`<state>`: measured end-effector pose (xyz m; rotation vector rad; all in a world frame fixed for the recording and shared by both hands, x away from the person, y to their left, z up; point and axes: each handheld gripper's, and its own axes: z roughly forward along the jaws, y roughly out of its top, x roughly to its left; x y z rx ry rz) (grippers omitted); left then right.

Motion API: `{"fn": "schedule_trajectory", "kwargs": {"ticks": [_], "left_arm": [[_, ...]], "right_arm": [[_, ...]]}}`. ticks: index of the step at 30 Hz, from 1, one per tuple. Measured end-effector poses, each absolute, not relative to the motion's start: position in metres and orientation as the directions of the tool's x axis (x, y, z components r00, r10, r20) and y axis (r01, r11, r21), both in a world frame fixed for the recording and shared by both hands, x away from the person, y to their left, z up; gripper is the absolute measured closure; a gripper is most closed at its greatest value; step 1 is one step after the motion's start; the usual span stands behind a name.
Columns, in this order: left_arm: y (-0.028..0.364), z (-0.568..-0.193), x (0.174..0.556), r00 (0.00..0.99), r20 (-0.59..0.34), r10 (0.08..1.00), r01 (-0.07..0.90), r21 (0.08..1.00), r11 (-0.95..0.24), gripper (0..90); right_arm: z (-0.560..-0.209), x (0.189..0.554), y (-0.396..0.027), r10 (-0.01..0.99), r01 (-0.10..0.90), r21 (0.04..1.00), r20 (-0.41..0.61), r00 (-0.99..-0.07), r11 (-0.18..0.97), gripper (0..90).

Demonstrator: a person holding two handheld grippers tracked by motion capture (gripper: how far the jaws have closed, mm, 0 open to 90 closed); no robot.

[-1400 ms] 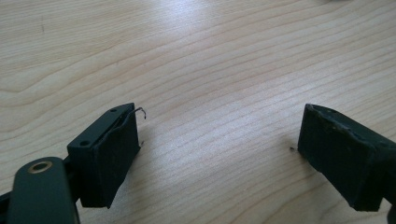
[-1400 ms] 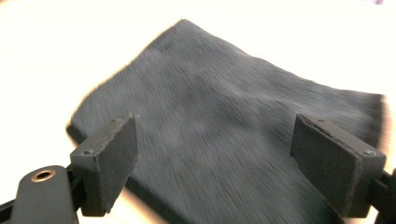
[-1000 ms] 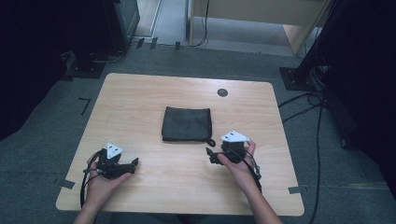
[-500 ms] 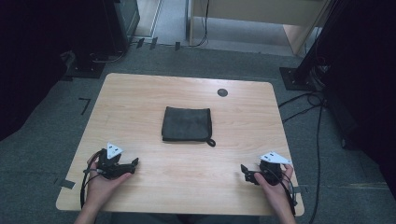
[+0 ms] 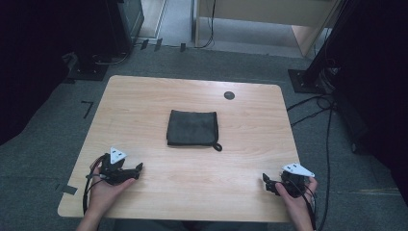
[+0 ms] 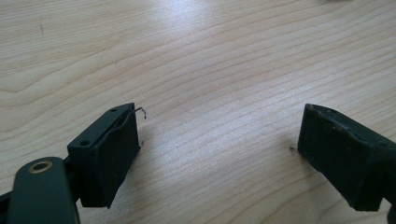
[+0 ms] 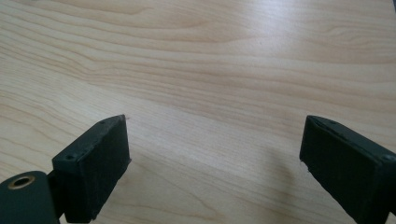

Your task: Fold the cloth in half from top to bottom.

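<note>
A dark folded cloth (image 5: 192,127) with a small loop at its near right corner lies flat in the middle of the wooden table (image 5: 144,101). My left gripper (image 5: 138,168) rests near the table's front left, well apart from the cloth, its jaws open over bare wood (image 6: 215,130). At the front right corner my right gripper (image 5: 266,182) sits in a hand, also open, with nothing but wood between its jaws (image 7: 215,140). Both point toward the table's middle.
A small dark round disc (image 5: 229,95) sits in the table near its far edge. Cables (image 5: 312,110) trail over the grey floor at the right, and dark stands (image 5: 308,79) flank the table. A piece of tape (image 5: 69,189) marks the floor at front left.
My right gripper has drawn back from beside the cloth's near right corner to the table's front right corner. The left gripper and the cloth have stayed put.
</note>
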<state>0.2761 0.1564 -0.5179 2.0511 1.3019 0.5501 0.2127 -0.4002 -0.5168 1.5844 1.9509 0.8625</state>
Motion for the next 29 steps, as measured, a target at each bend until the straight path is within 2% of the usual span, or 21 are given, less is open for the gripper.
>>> {"fn": "schedule_trajectory", "kwargs": {"ticks": [4, 29], "left_arm": [[0.1564, -0.5179, 0.2761, 0.423, 0.01, 0.906, 0.639, 0.706, -0.306, 12.3], [0.1562, -0.5179, 0.2762, 0.425, 0.01, 0.905, 0.638, 0.706, -0.307, 12.3]], "right_arm": [[-0.5251, 0.2153, -0.4043, 0.976, 0.68, 0.723, 0.032, -0.214, 0.125, 7.5], [-0.5256, 0.2178, -0.4048, 0.975, 0.679, 0.722, 0.027, -0.219, 0.132, 6.2]]}}
